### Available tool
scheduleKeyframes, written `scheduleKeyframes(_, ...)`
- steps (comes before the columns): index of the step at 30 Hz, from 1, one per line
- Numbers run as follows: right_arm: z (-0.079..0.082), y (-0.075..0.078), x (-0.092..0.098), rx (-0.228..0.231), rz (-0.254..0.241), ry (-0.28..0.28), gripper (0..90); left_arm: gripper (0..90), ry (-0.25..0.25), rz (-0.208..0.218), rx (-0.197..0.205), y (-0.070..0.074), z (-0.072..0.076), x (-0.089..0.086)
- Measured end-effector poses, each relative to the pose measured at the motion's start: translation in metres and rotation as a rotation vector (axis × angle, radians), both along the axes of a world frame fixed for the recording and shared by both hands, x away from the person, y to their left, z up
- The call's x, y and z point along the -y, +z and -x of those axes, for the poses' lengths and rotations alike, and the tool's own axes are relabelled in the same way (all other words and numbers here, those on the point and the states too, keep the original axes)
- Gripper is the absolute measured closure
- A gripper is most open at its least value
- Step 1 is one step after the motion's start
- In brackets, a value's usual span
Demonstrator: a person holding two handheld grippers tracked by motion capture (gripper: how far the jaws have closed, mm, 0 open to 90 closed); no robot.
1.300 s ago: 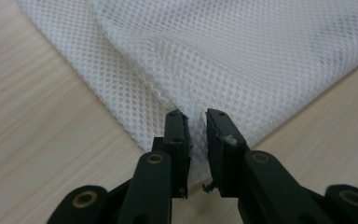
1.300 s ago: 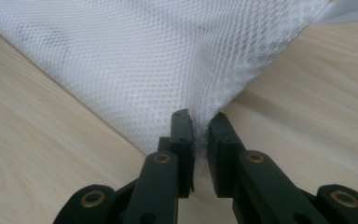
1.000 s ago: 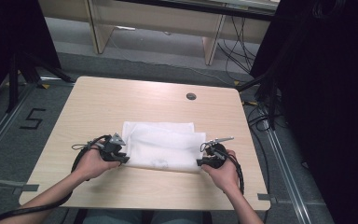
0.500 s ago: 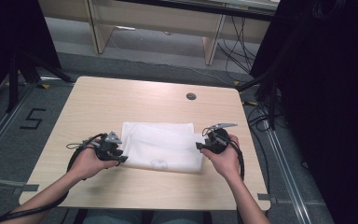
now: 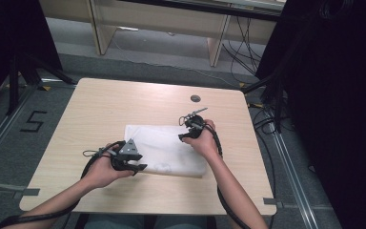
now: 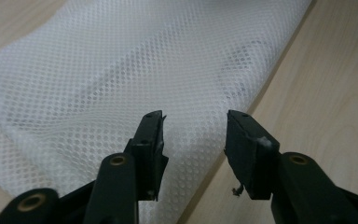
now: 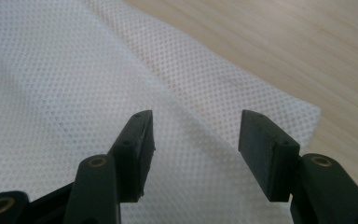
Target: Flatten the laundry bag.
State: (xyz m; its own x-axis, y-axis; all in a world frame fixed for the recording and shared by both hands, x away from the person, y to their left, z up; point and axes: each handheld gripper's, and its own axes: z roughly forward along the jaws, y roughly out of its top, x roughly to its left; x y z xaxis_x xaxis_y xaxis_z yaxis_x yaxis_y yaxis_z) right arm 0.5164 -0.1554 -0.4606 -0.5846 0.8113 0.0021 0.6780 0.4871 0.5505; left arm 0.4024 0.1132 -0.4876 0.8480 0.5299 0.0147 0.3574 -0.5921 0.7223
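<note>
A: Where is the cloth (image 5: 167, 151) seen?

B: It is laid flat on the wooden table (image 5: 105, 109), slightly right of centre and toward the near half. It is white mesh, folded into a rough rectangle, with its long side running left to right. In the left gripper view (image 6: 121, 70) the small holes of the weave are made out clearly, and a soft fold is seen along its near edge.

A: How is the left gripper (image 5: 140, 167) placed?

B: It is held at the near left corner of the cloth, pointing right. Its jaws have just been opening, and they are seen parted in its own view (image 6: 193, 140). The cloth lies below and between them, but it is not pinched by either pad. It is recorded as released.

A: And the right gripper (image 5: 183, 136)?

B: It is held over the far right part of the cloth, near the far edge. Its jaws have also just been opening. In its own view (image 7: 196, 149) they are spread wide, with a corner of the cloth (image 7: 242, 102) lying flat under them. Nothing is gripped.

A: Anything else on the table?

B: A small dark round disc (image 5: 195, 98) is noted near the far edge, well apart from the cloth.
</note>
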Motion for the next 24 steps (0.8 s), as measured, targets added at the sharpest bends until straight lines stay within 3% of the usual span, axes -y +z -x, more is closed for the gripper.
scheduleKeyframes(4,-0.009,-0.011,-0.007,-0.013,0.031,0.009,44.4,60.8,0.0,-0.044,-0.036,-0.01,-0.003,0.002)
scheduleKeyframes(8,-0.014,-0.019,-0.009,-0.034,0.029,0.001,43.6,61.3,0.02,-0.032,-0.057,-0.013,-0.003,0.003)
scheduleKeyframes(9,-0.016,-0.022,-0.008,-0.041,0.034,0.003,43.7,61.5,0.014,-0.049,-0.056,-0.013,-0.004,0.002)
scheduleKeyframes(10,-0.016,-0.025,-0.009,-0.062,0.033,-0.004,44.1,61.5,0.017,-0.039,-0.063,-0.015,-0.004,0.003)
scheduleKeyframes(14,-0.019,-0.028,-0.008,-0.066,0.03,0.024,47.8,60.9,0.009,-0.059,-0.062,-0.016,-0.005,0.002)
scheduleKeyframes(18,-0.017,-0.026,-0.011,-0.079,0.037,0.04,59.9,60.6,0.014,-0.045,-0.061,-0.017,-0.005,0.002)
scheduleKeyframes(21,-0.014,-0.025,-0.016,-0.072,0.064,0.084,74.9,60.6,0.025,-0.024,-0.082,-0.019,-0.004,0.002)
scheduleKeyframes(24,-0.012,-0.024,-0.021,-0.086,0.088,0.094,80.4,60.6,0.031,-0.02,-0.08,-0.019,-0.004,0.002)
